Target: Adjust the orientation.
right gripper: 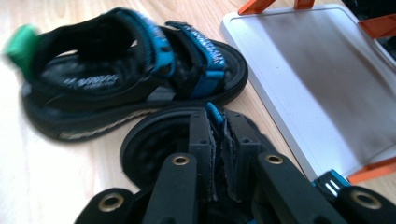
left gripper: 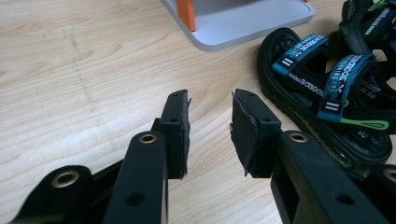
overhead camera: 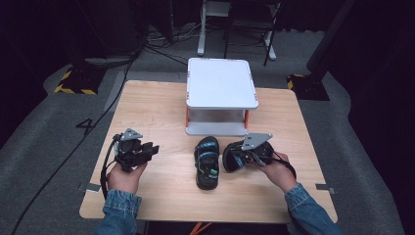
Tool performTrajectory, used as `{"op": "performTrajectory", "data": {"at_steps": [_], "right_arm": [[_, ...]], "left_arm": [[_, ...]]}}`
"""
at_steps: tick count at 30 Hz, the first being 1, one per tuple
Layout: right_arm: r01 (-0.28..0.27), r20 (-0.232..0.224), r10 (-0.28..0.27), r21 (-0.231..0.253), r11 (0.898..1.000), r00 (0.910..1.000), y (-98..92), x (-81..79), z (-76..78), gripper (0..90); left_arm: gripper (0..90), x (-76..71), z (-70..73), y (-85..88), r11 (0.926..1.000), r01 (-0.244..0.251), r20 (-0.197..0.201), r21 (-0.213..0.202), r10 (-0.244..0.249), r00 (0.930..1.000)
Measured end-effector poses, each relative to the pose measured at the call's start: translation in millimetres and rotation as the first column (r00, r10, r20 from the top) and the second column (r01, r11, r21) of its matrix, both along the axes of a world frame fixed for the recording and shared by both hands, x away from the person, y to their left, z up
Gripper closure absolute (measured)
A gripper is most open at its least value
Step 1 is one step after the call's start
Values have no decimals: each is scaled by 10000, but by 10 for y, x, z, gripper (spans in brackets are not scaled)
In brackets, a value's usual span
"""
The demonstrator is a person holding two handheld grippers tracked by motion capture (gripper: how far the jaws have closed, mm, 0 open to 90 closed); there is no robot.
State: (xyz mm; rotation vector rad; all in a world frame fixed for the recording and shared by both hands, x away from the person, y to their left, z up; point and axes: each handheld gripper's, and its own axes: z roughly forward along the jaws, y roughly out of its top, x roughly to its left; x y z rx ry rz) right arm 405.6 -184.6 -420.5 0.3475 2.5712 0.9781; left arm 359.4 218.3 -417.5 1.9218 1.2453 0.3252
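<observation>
Two black sandals with blue straps are on the wooden table (overhead camera: 156, 103). One sandal (overhead camera: 207, 164) lies flat at the table's middle, in front of the stand; it is also in the right gripper view (right gripper: 116, 79) and the left gripper view (left gripper: 322, 107). My right gripper (overhead camera: 238, 157) is shut on a blue strap of the second sandal (overhead camera: 232, 155), which is tipped up just right of the first. In the right gripper view the jaws (right gripper: 218, 123) pinch that strap over the black sole (right gripper: 149, 149). My left gripper (overhead camera: 152, 149) is open over bare wood at the left, with nothing between its fingers (left gripper: 210, 126).
A white two-level stand (overhead camera: 221, 83) with orange posts stands at the back middle of the table; its lower tray (right gripper: 317, 70) lies just beyond the sandals. Bare wood spreads on the table's left side and along its front edge.
</observation>
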Motion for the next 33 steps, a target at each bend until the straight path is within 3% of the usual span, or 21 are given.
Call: {"op": "performTrajectory", "data": {"at_steps": [6,9,11,13,15,20,23,26,28,31,33], "right_arm": [[451,-371,-456,-153,9989,9983,196,197,-108,808],[703,-475,-713,-215,9973,9963,270,247,-183,740],[817,-693,-818,-31,9966,9942,284,272,-201,579],[967,-717,-950,206,9951,9929,255,280,-176,545],[1034,-796,-975,736,9919,9920,180,275,-99,519],[1576,-572,-1499,1699,9728,9870,-136,261,144,514],[2393,-598,-2320,1986,9504,9709,-389,312,201,502],[3450,-936,-3322,2240,9115,9386,-663,402,188,498],[3789,-1181,-3607,2322,8958,9252,-764,444,159,494],[3912,-1409,-3676,2225,8930,9193,-809,481,116,491],[3849,-1612,-3570,2022,9006,9201,-763,522,43,494]], "left_arm": [[662,-49,-11,72,9998,-182,-18,-53,182,9998],[662,-66,-17,87,9996,-278,-50,-106,278,9996],[660,-66,-21,97,9994,-306,-42,-152,306,9995],[659,-64,-22,102,9993,-326,-40,-168,325,9995],[654,-58,-24,99,9995,-280,-51,-168,279,9996],[646,-30,-29,76,9997,-214,-94,-153,212,9997],[641,-5,-36,55,9998,-146,-124,-133,144,9998],[638,10,-41,34,9999,-105,-134,-103,103,9999],[637,13,-45,27,9999,-75,-145,-95,74,9999],[634,11,-48,30,9999,-84,-159,-105,82,9998],[630,1,-47,35,9999,-81,-159,-120,79,9998]]}}
